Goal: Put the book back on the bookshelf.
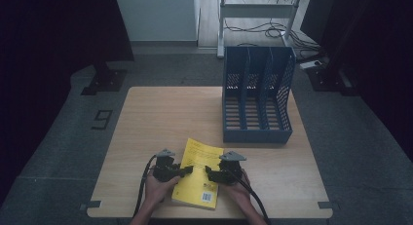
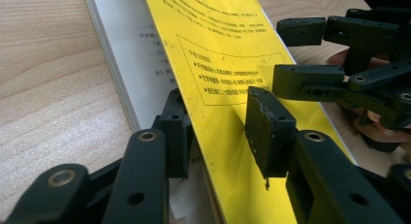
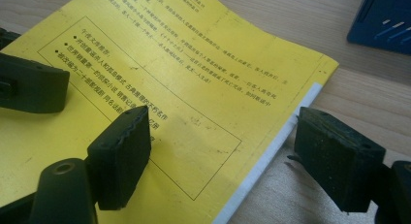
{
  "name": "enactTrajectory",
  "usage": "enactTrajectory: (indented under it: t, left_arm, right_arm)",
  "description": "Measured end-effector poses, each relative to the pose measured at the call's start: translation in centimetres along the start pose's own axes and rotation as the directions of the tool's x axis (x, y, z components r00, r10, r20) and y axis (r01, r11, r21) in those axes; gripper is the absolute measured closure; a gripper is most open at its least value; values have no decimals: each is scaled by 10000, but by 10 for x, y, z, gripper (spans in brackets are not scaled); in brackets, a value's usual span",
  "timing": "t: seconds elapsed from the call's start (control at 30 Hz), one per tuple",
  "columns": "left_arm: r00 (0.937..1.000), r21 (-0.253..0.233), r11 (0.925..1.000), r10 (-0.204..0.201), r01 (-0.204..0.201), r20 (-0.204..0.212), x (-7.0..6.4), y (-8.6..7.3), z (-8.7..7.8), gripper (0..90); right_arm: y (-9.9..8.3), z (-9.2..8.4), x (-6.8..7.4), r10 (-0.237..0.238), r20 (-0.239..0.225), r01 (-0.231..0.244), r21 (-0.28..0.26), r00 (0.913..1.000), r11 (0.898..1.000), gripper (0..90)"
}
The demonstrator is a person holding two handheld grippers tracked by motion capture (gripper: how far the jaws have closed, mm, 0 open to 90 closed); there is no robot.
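Observation:
A yellow paperback book [image 1: 201, 154] lies near the front edge of the wooden table [image 1: 160, 118]. My left gripper [image 1: 187, 171] reaches its left side. In the left gripper view the yellow cover [image 2: 218, 49] is raised off the white pages [image 2: 131, 64] and runs between my left gripper's [image 2: 220, 117] open jaws, one under it and one above. My right gripper [image 1: 209, 172] is open at the book's right side. In the right gripper view one jaw hovers over the cover [image 3: 160, 64] and the other over bare wood, so the right gripper [image 3: 223, 136] straddles the book's edge.
A blue three-slot file organizer [image 1: 256, 98] stands at the back right of the table, its corner [image 3: 383, 20] visible in the right gripper view. A person's hands hold both grippers at the front edge. Cables lie on the floor beyond the table.

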State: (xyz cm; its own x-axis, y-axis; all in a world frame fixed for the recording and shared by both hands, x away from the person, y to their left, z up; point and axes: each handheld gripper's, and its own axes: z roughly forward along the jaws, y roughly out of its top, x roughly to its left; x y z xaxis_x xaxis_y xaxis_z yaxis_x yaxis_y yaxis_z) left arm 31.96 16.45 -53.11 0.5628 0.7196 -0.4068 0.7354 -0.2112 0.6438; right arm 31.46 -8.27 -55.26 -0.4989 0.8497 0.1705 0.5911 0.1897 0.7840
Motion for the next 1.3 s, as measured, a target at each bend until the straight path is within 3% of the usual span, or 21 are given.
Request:
enactTrajectory:
  t: [0.17, 0.43, 0.57, 0.73, 0.93, 1.3]
  left_arm:
    - [9999, 136, 9999, -34, 33, 105, 2, 4, 3, 590]
    - [9964, 299, 9984, -495, 476, 682, 12, 15, 8, 567]
    - [9957, 208, 9979, -632, 619, 670, 15, 16, 8, 560]
    - [9991, 325, 9987, -388, 383, 156, 14, 25, 11, 546]
    - [9971, 156, 9974, -704, 699, 284, 18, 27, 16, 562]
    - [9979, 102, 9979, -641, 640, 105, 18, 28, 17, 629]
  right_arm:
    - [0, 0, 0, 0, -4, 0, 4, 10000, 10000, 204]
    - [0, 0, 0, -2, -25, 2, -4, 10000, 10000, 204]
    - [0, 0, 0, -21, -18, 21, 2, 10000, 10000, 204]
    - [0, 0, 0, -41, -11, 41, 1, 10000, 10000, 204]
    - [0, 0, 0, -42, -10, 42, 3, 10000, 10000, 204]
    - [0, 0, 0, -54, -4, 54, 6, 10000, 10000, 204]
